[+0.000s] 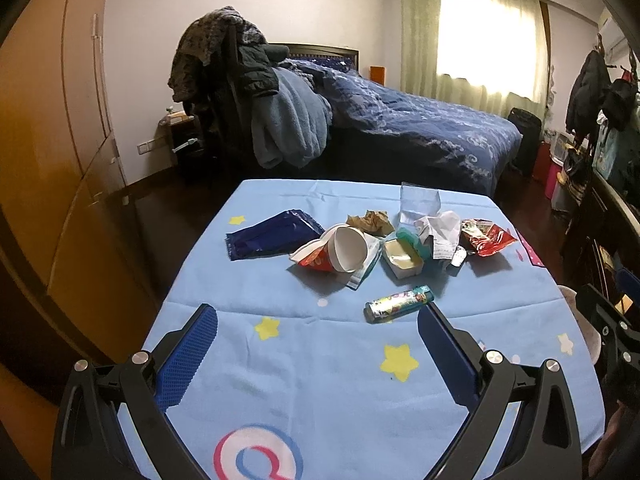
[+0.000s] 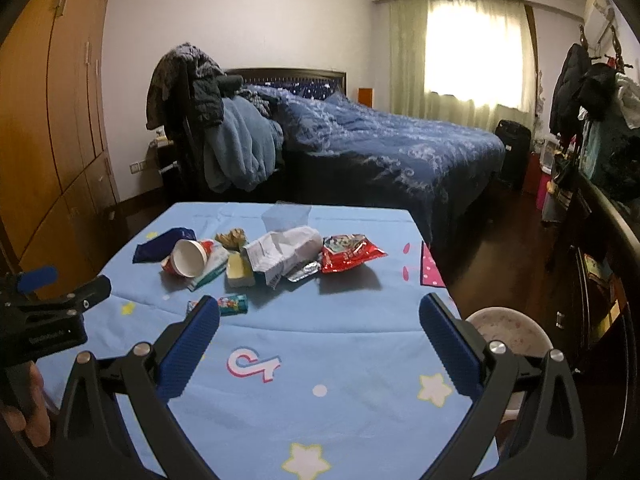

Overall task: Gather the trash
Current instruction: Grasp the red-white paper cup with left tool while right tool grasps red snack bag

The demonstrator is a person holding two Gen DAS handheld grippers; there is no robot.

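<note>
Bedroom with white walls (image 2: pixel 248 20) and dark wood floor (image 2: pixel 492 248). Tall orange-brown wardrobe (image 1: pixel 52 128) along the left wall. Bed (image 2: pixel 392 152) under a dark blue patterned quilt, dark headboard (image 2: pixel 288 74) against the far wall. Chair (image 1: pixel 240 92) beside the bed, heaped with coats and a pale blue fleece. Bright window (image 2: pixel 472 48) behind sheer pale green curtains. Coats on a rack (image 2: pixel 580 88) at right. Nearest, table under a light blue cloth (image 2: pixel 340 344) printed with stars.

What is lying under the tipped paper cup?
The paper cup lies on its side over a red wrapper and a white-and-teal packet. Whatever else sits beneath them is covered.
</note>
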